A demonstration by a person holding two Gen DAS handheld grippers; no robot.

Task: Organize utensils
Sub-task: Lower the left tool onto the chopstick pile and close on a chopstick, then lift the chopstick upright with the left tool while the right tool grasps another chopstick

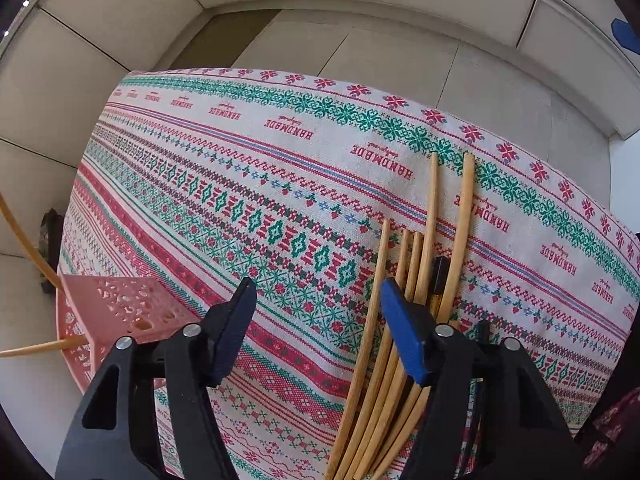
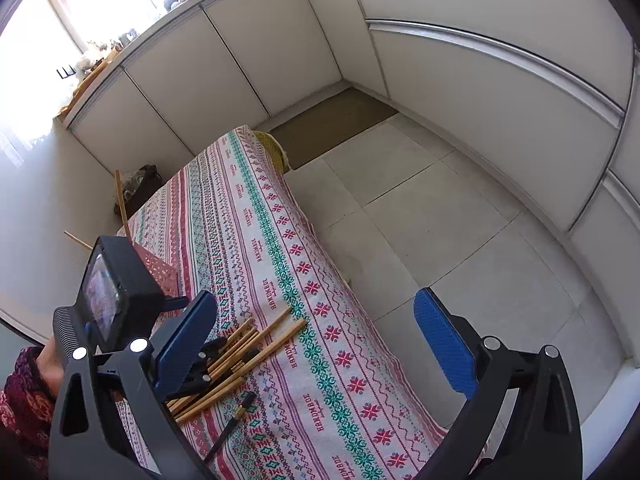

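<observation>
A bundle of light wooden chopsticks [image 1: 384,344] lies on the patterned tablecloth [image 1: 248,200], and a black chopstick with a gold band [image 1: 438,280] lies among them. My left gripper [image 1: 320,332] points down over the bundle's left side, open. The leftmost sticks lie between its jaws, its right pad sits above the pile, and neither pad presses on anything. In the right wrist view the left gripper [image 2: 206,364] hovers over the chopsticks [image 2: 264,340], and another black chopstick [image 2: 232,424] lies apart, closer to me. My right gripper [image 2: 316,344] is wide open and holds nothing.
A pink perforated basket [image 1: 120,312] stands at the table's left edge with wooden sticks [image 1: 40,348] poking out of it. The basket [image 2: 160,272] sits behind the left gripper. A hand in a patterned sleeve [image 2: 24,392] holds that gripper. Tiled floor [image 2: 460,240] and cabinets surround the table.
</observation>
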